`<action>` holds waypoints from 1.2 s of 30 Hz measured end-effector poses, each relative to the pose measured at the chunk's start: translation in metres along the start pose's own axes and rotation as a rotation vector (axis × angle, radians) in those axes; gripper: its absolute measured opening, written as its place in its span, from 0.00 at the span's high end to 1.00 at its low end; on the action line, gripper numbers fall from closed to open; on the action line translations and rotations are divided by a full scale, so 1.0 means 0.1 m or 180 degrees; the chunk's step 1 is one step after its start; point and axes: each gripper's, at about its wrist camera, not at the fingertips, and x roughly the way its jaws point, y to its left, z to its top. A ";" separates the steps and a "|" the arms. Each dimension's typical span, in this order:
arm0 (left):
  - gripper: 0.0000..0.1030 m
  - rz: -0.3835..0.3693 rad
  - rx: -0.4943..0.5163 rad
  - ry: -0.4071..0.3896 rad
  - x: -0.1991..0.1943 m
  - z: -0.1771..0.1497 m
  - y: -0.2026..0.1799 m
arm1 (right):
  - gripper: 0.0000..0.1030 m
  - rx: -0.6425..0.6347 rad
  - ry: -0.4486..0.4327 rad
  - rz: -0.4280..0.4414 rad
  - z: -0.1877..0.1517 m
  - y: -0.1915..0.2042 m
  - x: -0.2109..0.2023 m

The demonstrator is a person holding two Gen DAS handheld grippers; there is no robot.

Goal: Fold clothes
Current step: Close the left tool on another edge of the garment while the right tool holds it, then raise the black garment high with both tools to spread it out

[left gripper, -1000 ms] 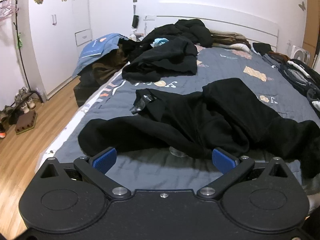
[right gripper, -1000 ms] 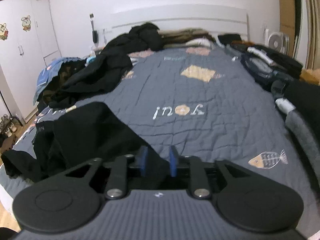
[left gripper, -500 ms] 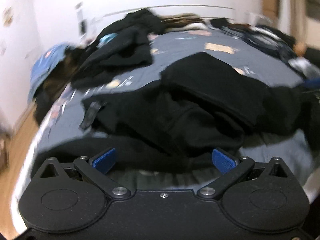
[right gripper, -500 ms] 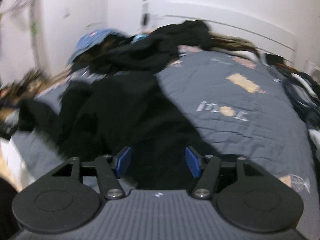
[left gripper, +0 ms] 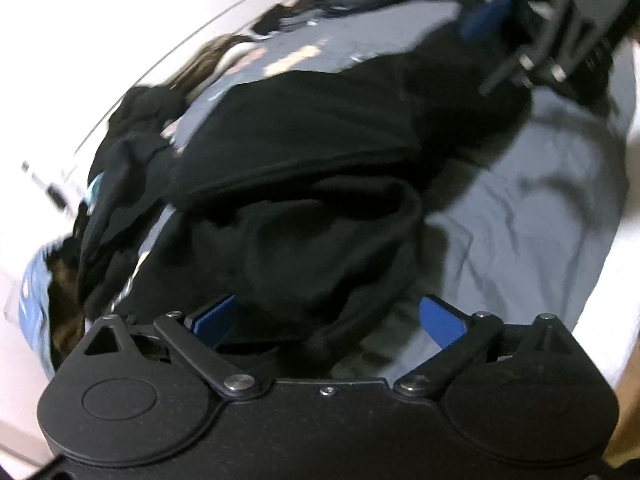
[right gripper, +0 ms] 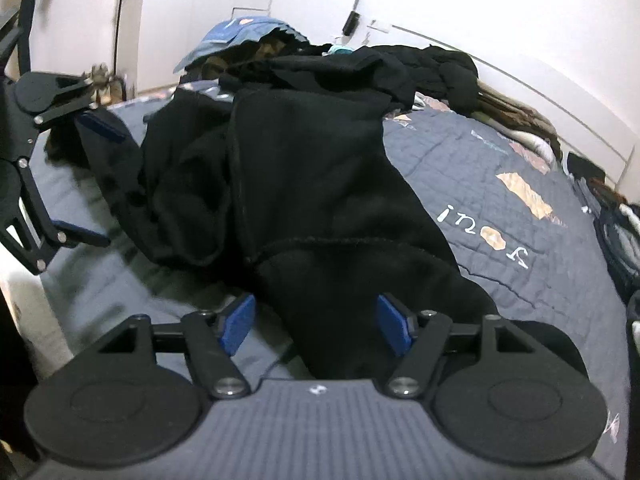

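Here, in the left wrist view, the left gripper [left gripper: 332, 320] has its two blue-padded fingers [left gripper: 442, 320] spread wide apart, one on each side of a bunched end of the black fleece garment [left gripper: 304, 152]. The cloth lies between the pads, but they are not pressed on it. The garment sprawls in heavy folds across the grey quilted bedspread [left gripper: 520, 220], one flat layer lying over a rumpled one. The picture is tilted and blurred. At the upper right the right gripper [left gripper: 486, 16] shows as a dark smear with one blue pad visible at the far end of the same garment. To the left a second heap of dark clothes [left gripper: 120, 152] lies on the bed, and a blue denim piece [left gripper: 34, 300] sits at the left edge.

In the right wrist view, the right gripper [right gripper: 316, 328] also stands open, its two blue pads set apart with a tongue of the black garment [right gripper: 312, 184] running between them and under the gripper body. The garment stretches away along the bedspread [right gripper: 500, 280], which carries white letters and tan patches. At the left edge the left gripper [right gripper: 92, 184] is seen from the side, both its blue fingers apart, at the garment's other end. Beyond, the pile of dark clothes [right gripper: 380, 64] lies near the white headboard [right gripper: 540, 92], beside the blue denim piece [right gripper: 240, 32].
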 end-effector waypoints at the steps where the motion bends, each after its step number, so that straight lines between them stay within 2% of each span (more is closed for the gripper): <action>1: 0.07 0.0013 0.0108 -0.0004 0.05 0.01 -0.06 | 0.33 -0.0020 -0.0003 -0.0003 -0.01 0.00 0.02; 6: 0.20 0.0106 0.0573 0.0014 0.35 0.07 -0.26 | 0.31 -0.0089 -0.0050 -0.0014 -0.02 0.03 0.08; 8: 0.35 0.0116 0.0672 0.0083 0.47 0.08 -0.29 | 0.30 -0.0122 -0.0070 -0.0021 -0.03 0.04 0.10; 9: 0.60 0.0100 0.0681 0.0129 0.53 0.08 -0.29 | 0.30 -0.0139 -0.0080 -0.0024 -0.03 0.05 0.11; 10: 0.73 0.0029 0.0545 0.0139 0.54 0.08 -0.22 | 0.29 -0.0155 -0.0089 -0.0028 -0.03 0.06 0.12; 11: 0.74 -0.0046 0.0396 0.0147 0.53 0.09 -0.15 | 0.29 -0.0172 -0.0099 -0.0031 -0.03 0.07 0.13; 13: 0.84 -0.0141 0.0100 0.0073 0.44 0.09 0.03 | 0.27 -0.0205 -0.0119 -0.0038 -0.04 0.08 0.15; 17: 0.88 -0.0229 -0.0333 -0.0071 0.14 0.10 0.38 | 0.27 -0.0311 -0.0160 -0.0087 -0.03 0.14 0.20; 21: 0.89 -0.0255 -0.0595 -0.0154 -0.12 0.08 0.64 | 0.26 -0.0460 -0.0242 -0.0178 0.02 0.27 0.26; 26: 0.92 -0.0235 -0.0765 -0.0214 -0.36 -0.01 0.83 | 0.25 -0.0716 -0.0223 -0.0266 0.07 0.41 0.38; 28: 0.96 -0.0235 -0.0796 -0.0224 -0.42 -0.01 0.86 | 0.25 -0.0813 -0.0210 -0.0282 0.09 0.46 0.43; 33: 0.96 -0.0201 -0.0838 -0.0254 -0.55 -0.06 0.96 | 0.26 -0.1041 -0.0153 -0.0365 0.10 0.52 0.59; 35: 0.96 -0.0191 -0.0863 -0.0248 -0.58 -0.09 0.98 | 0.33 -0.0990 -0.0125 -0.0366 0.11 0.49 0.64; 36: 0.96 -0.0198 -0.0892 -0.0229 -0.56 -0.11 0.99 | 0.44 -0.0941 -0.0112 -0.0350 0.12 0.47 0.65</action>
